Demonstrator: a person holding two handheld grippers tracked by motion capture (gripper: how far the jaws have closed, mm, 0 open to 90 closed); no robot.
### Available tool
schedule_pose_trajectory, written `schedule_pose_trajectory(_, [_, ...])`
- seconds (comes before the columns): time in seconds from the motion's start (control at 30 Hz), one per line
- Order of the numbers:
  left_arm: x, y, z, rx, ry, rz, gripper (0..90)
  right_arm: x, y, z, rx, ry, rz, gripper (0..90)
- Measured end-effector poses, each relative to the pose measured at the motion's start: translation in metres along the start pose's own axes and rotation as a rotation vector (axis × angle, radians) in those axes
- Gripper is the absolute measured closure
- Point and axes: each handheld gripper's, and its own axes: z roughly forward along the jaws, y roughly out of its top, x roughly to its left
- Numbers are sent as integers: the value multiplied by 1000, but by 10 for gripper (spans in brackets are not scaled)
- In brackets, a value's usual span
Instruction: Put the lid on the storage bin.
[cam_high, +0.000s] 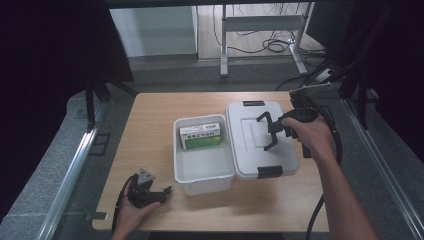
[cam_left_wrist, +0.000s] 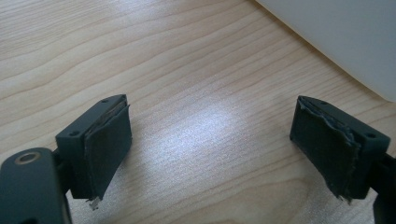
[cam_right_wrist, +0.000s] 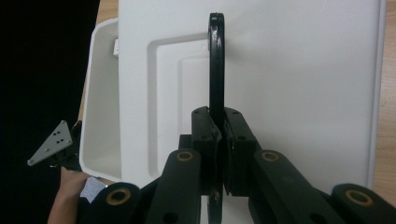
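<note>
1. Lid handle (cam_right_wrist: 216, 65): a thin black bail, standing upright off the white lid (cam_high: 260, 142). In the right gripper view it rises from between the jaws and runs up across the lid's recessed centre panel.
2. Right gripper (cam_high: 272, 131): held by the person's right hand (cam_high: 306, 131) over the middle of the lid. Its jaws are closed together on the lid handle, pads pressing on both sides of it.
3. The lid lies flat on the table (cam_high: 150, 150), on the right half, just beside the open storage box (cam_high: 202, 176); the two white edges appear to touch along the box's right wall. Black latch clips show at the lid's far edge (cam_high: 253, 103) and near edge (cam_high: 270, 171).
4. The storage box is white, rectangular and open on top, at the table's centre. A green-and-white carton (cam_high: 200, 137) lies in its far half; the near half shows bare floor.
5. Left gripper (cam_high: 162, 192): rests low on the near-left part of the table in the person's left hand (cam_high: 131, 214), just left of the box's near corner. The left gripper view shows its jaws standing well apart with bare wood grain between them and nothing held. A white box wall (cam_left_wrist: 336, 37) crosses the upper right corner of that view, clear of the pads.
6. The grey three-cornered plate (cam_high: 145, 176) on the left gripper shows in the high view.
</note>
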Motion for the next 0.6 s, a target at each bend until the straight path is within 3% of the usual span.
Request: schedule_pose_trajectory(0.6, [0, 0, 0, 0, -1, 0, 126, 20, 3, 12, 23, 11, -5, 851])
